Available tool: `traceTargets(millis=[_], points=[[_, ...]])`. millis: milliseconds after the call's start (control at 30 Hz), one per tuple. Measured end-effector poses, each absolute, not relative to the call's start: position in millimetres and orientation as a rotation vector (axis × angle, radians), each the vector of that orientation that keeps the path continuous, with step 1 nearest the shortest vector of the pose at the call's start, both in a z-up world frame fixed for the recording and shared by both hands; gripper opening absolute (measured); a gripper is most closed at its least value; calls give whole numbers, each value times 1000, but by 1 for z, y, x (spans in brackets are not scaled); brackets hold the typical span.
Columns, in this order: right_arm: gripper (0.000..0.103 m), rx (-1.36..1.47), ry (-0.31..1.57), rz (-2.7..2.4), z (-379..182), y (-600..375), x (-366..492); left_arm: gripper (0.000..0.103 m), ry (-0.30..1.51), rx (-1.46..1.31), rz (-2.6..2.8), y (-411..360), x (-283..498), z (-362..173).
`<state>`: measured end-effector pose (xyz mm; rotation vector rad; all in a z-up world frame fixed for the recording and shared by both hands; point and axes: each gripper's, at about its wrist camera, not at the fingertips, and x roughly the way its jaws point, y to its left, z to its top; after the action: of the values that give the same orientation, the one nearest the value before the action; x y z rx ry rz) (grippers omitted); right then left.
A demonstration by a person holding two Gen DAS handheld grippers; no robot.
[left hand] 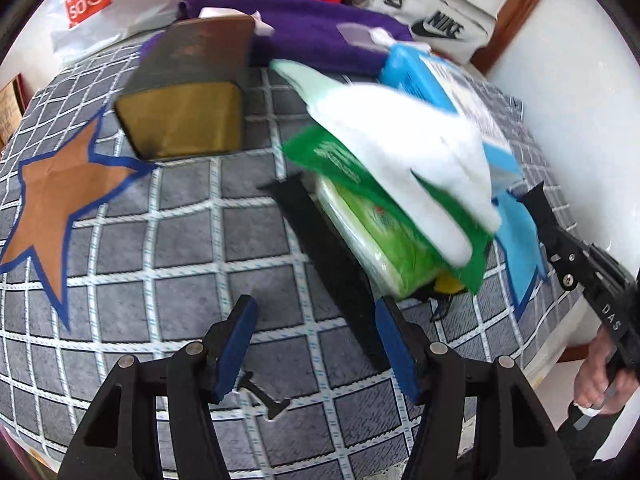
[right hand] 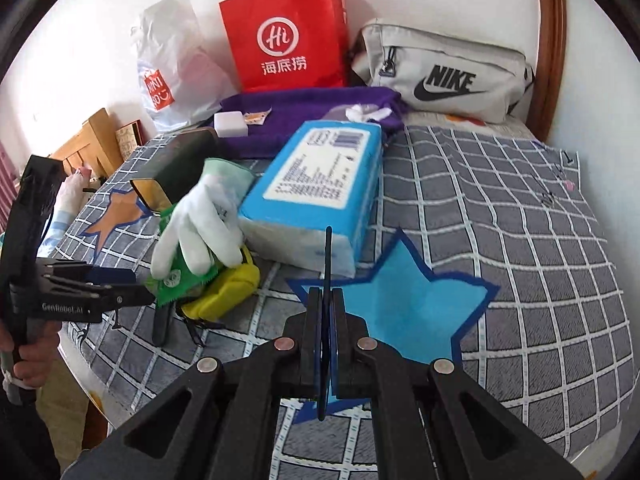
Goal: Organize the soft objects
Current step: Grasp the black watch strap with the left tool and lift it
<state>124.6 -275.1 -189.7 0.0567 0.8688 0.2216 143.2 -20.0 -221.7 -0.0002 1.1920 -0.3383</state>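
1. Left hand-held gripper [left hand: 316, 320]: fingers spread wide, nothing between the blue pads, low over the bed [right hand: 500, 220]. Side lettering reads "GenRobot.AI" in the right wrist view.
2. Right hand-held gripper [right hand: 326, 300]: pinched closed on a thin dark strip [right hand: 328, 256] seen edge-on; identity not clear. "DAS" legible on its body in the left wrist view.
3. Just ahead, a pile near the middle of the bed: white glove [right hand: 196, 220] draped on a green packet [right hand: 180, 276], with a yellow pouch [right hand: 228, 288] tucked under both.
   - Glove judged very light and limp; likely to slide off if the packet is lifted first. Best pinched at the cuff or across the palm.
   - Packet film looks slick; crimped edge the safer hold. Print too blurred to read.
   - Pouch looks squashy; pinch on the body should hold.
4. Blue tissue pack [right hand: 320, 176] touching the glove's far side: soft, bulky, probably light. Too broad across the face, so grip at a narrow end. Label text and barcode too small to read.
5. Dark tin [left hand: 180, 120] beside the pile: rigid, not a soft item.
6. Purple towel [right hand: 304, 112] behind: floppy; gather a fold.
7. Against the wall: white bag "MINISO" [right hand: 160, 88], red bag "Hi 海底捞" [right hand: 284, 40], grey bag "NIKE" [right hand: 440, 72].
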Motion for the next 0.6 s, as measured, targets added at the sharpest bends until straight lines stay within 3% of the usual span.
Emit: traceTargets(millis=[133, 300, 600], points=[[3, 69, 886, 217, -199, -282, 121, 72, 1163, 85, -324, -39, 140, -223], [3, 84, 901, 220, -209, -281, 117, 80, 1115, 235, -258, -64, 138, -228], [3, 60, 920, 226, -218, -268, 116, 81, 1108, 142, -162, 1, 135, -228]])
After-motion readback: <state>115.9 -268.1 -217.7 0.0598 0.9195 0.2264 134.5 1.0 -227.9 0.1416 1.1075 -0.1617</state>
